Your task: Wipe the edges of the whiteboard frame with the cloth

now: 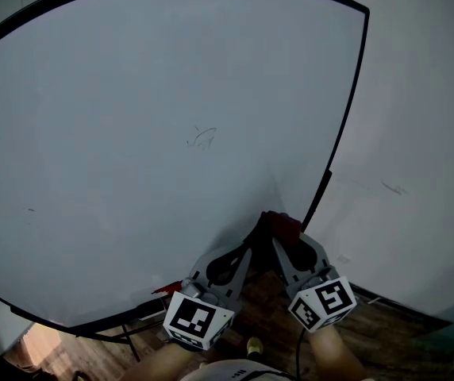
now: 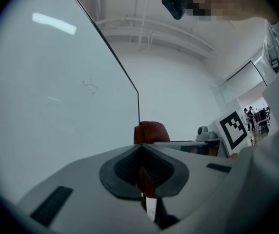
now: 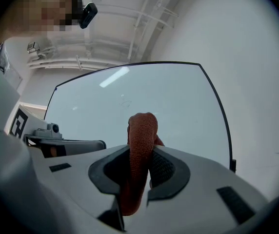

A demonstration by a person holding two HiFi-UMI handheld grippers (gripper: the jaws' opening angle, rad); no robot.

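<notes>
The whiteboard fills the head view, its black frame running down the right side. A red cloth is bunched just left of the frame's lower right edge, in front of the board. My left gripper and right gripper meet at it from below. In the right gripper view the cloth stands up between the closed jaws of the right gripper. In the left gripper view the left gripper is shut, with cloth showing past its tips and red between its pads.
A faint scribble marks the board's middle. A white wall lies right of the frame. The board's stand legs and wooden floor show below. Distant people stand far right in the left gripper view.
</notes>
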